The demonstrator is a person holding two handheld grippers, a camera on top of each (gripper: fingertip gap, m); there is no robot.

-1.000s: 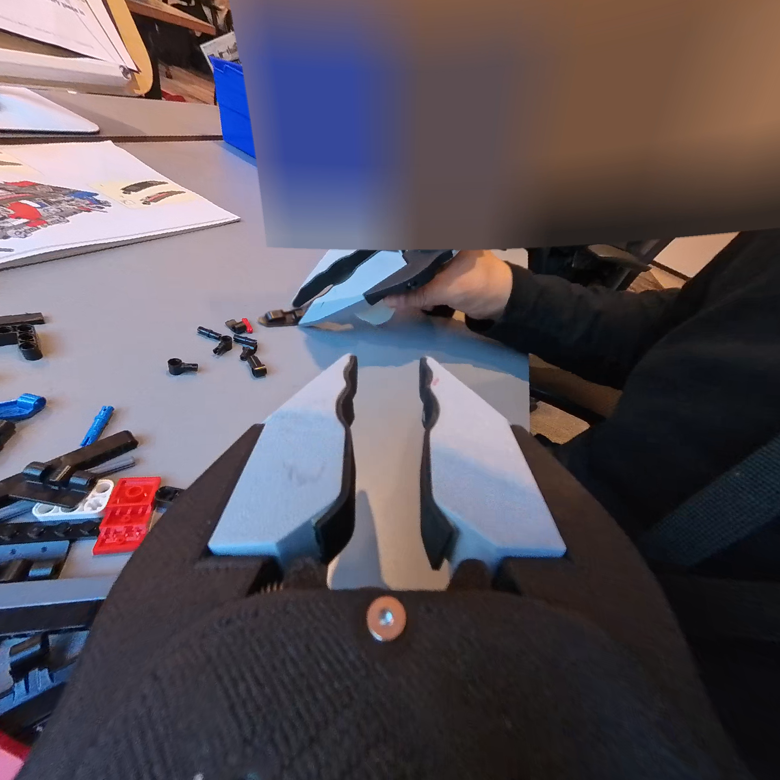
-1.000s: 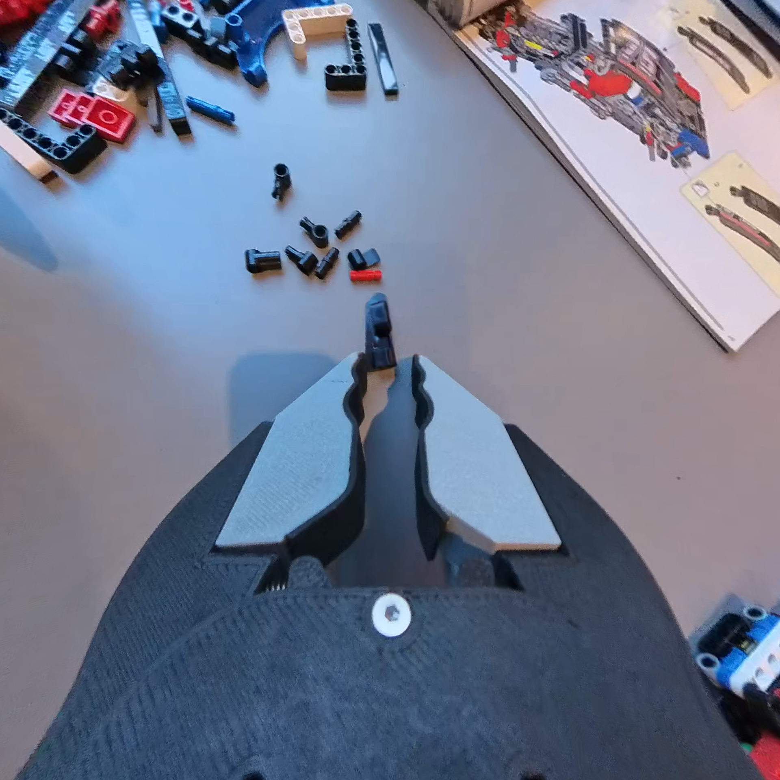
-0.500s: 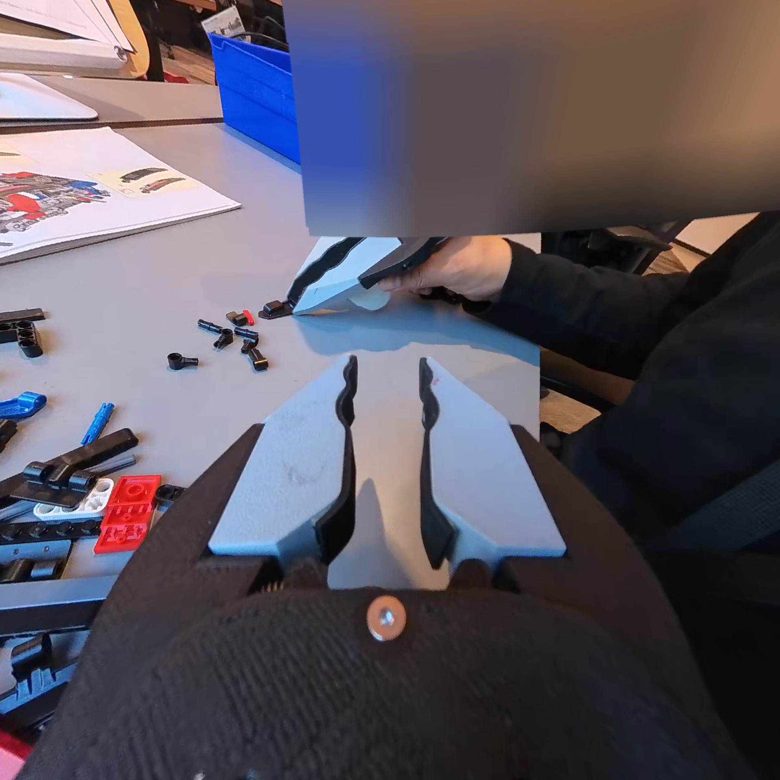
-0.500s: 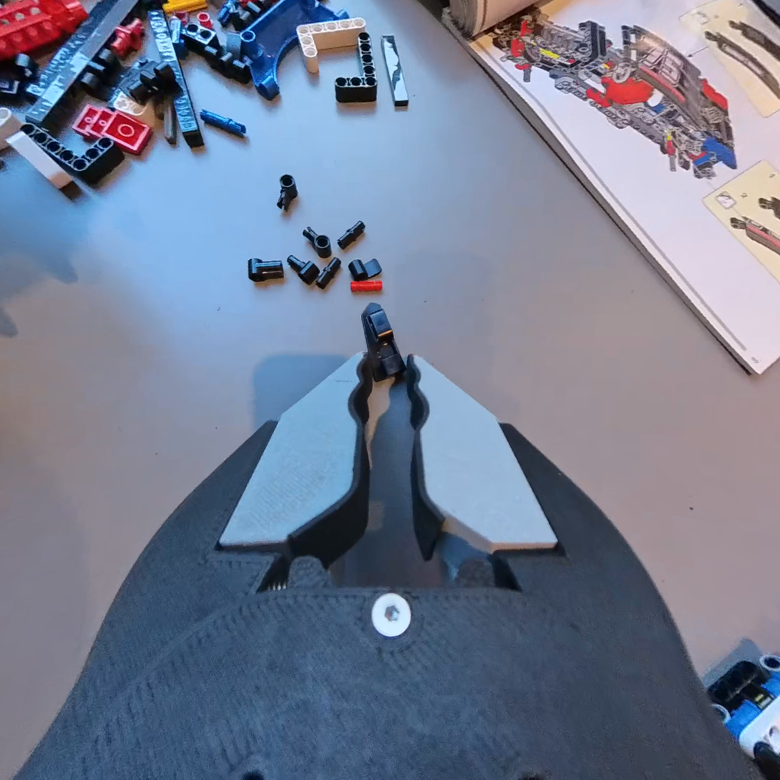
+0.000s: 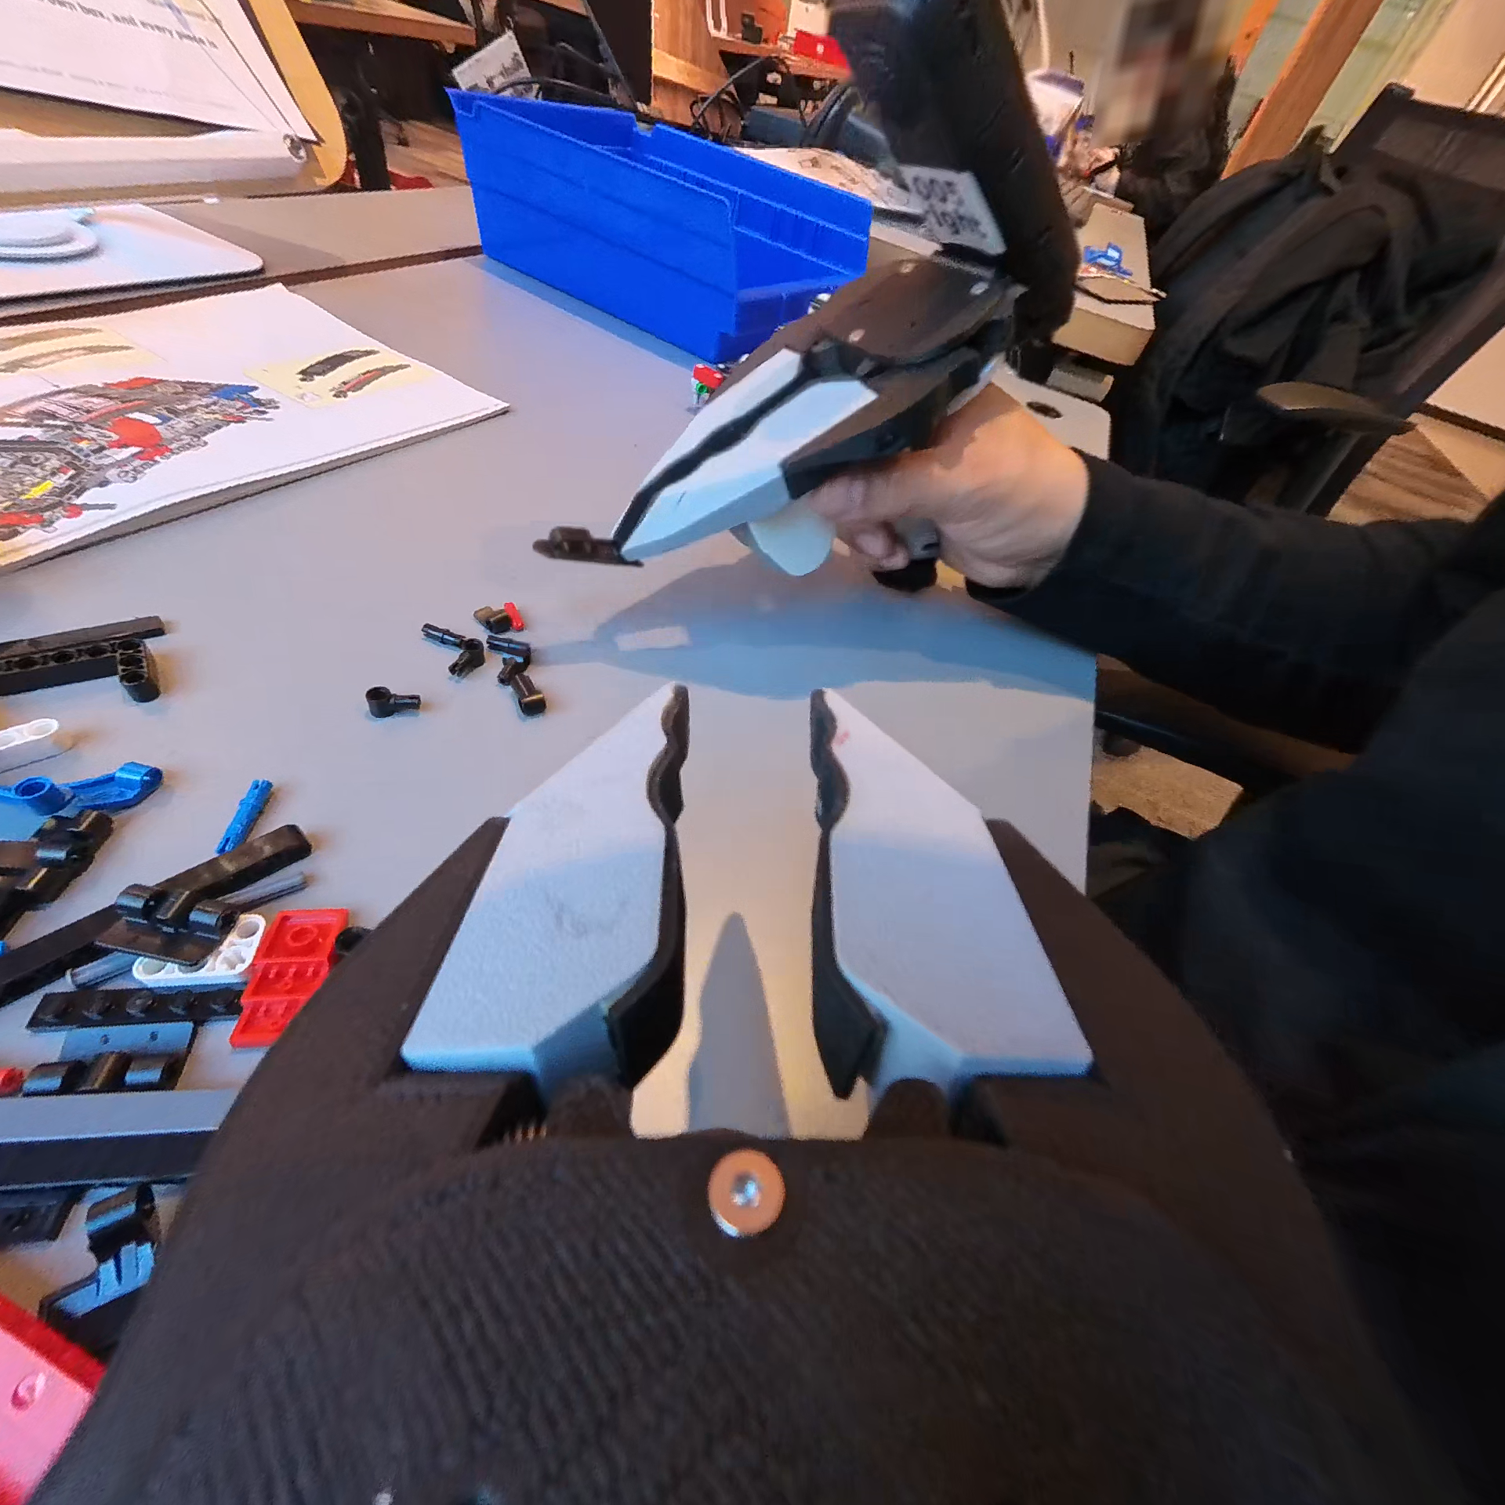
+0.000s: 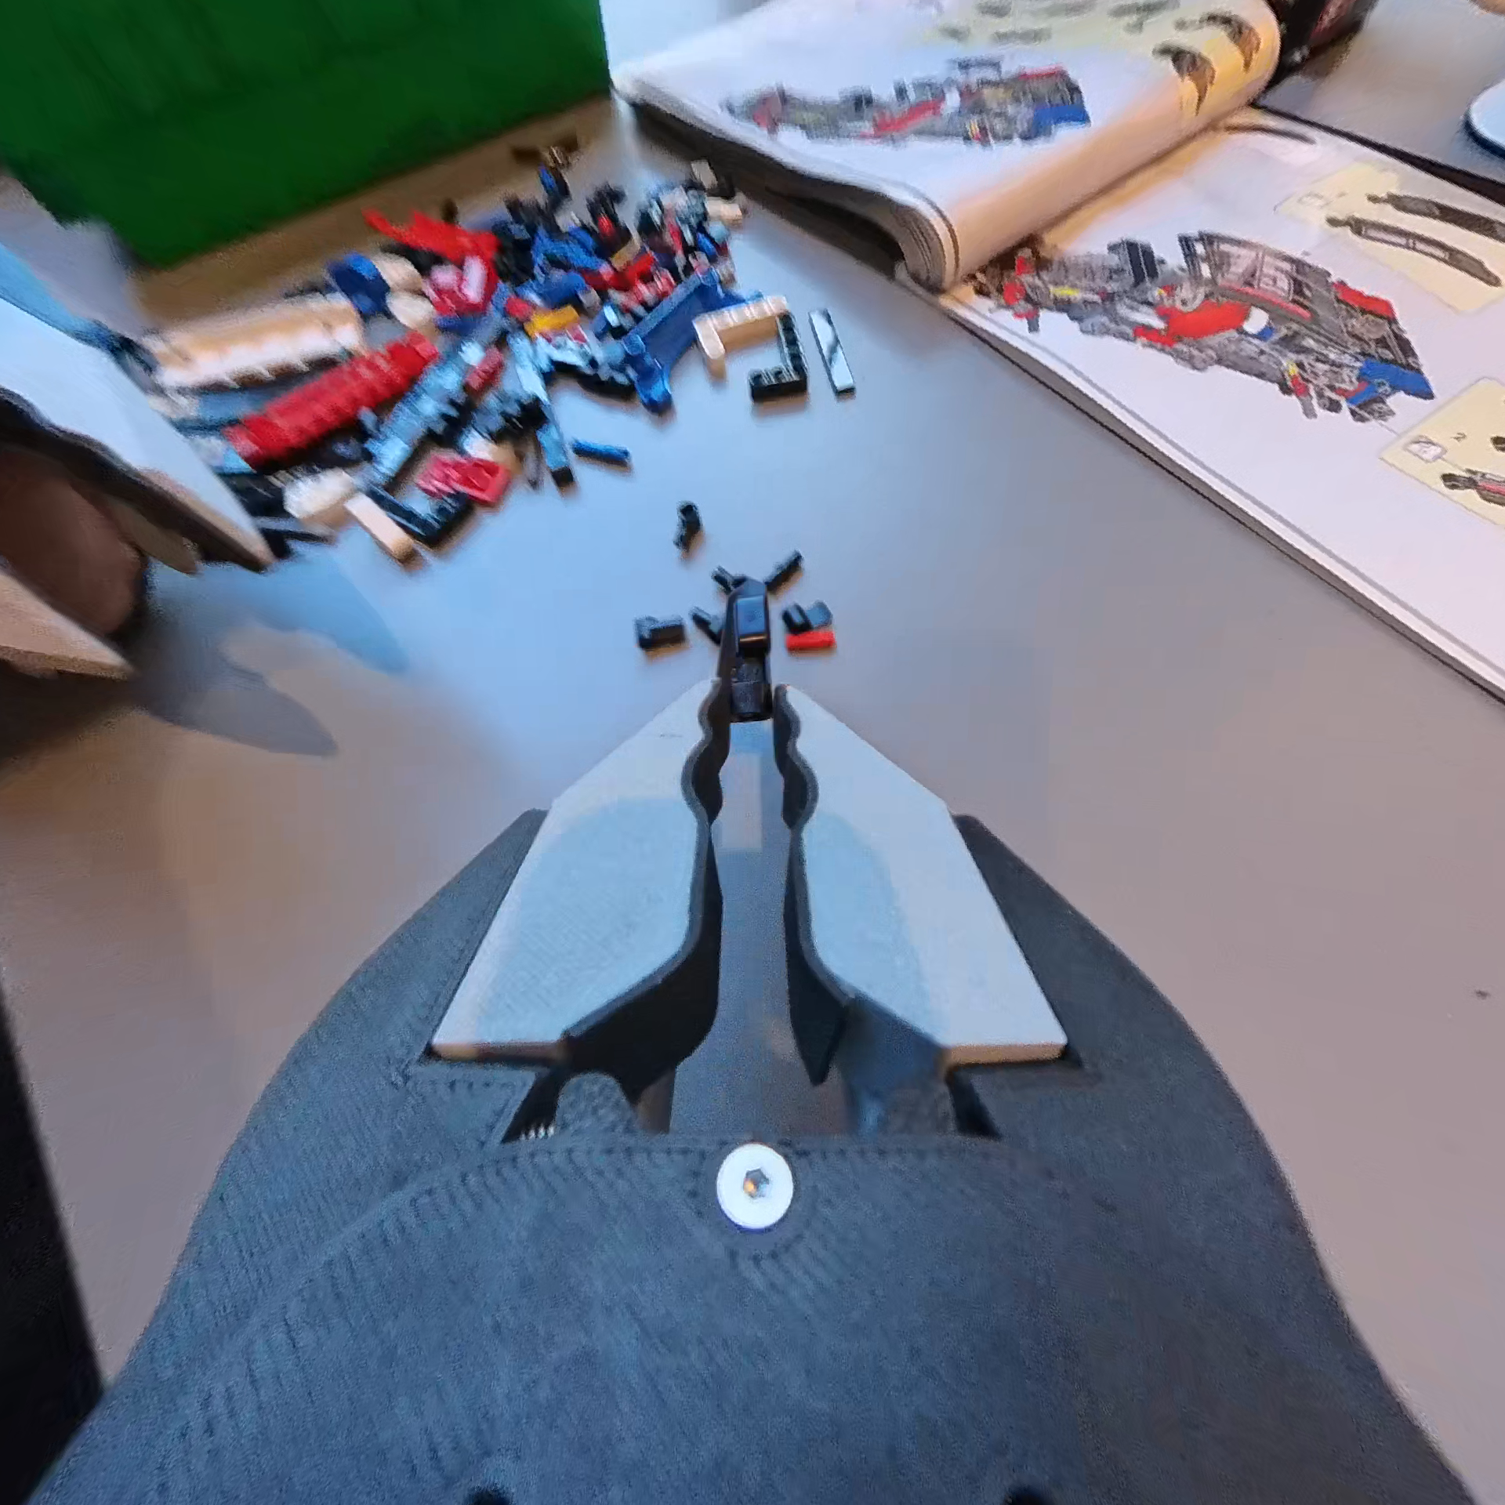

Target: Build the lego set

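Observation:
My right gripper [image 6: 748,699] is shut on a small black lego piece [image 6: 748,643] and holds it in the air above the grey table [image 6: 1059,733]. The left wrist view shows the same gripper [image 5: 623,550] with the black piece [image 5: 580,546] sticking out of its tips, clear of the table. My left gripper [image 5: 748,717] is open and empty, low over the table near its front edge. A cluster of small black connectors and one red pin [image 5: 489,651] lies on the table below the held piece; it also shows in the right wrist view [image 6: 733,603].
A pile of loose red, blue, black and tan lego parts [image 6: 505,350] lies at the far left; more parts [image 5: 163,920] lie left of my left gripper. An open instruction booklet [image 6: 1221,326] lies to the right. A blue bin [image 5: 651,220] stands at the back. A green box [image 6: 285,106] stands behind the pile. The left gripper's tips are roughly 12 cm from the right gripper's.
My right gripper closed on the black piece lying on the table and lifted it up into the air. My left gripper stayed open and hardly moved.

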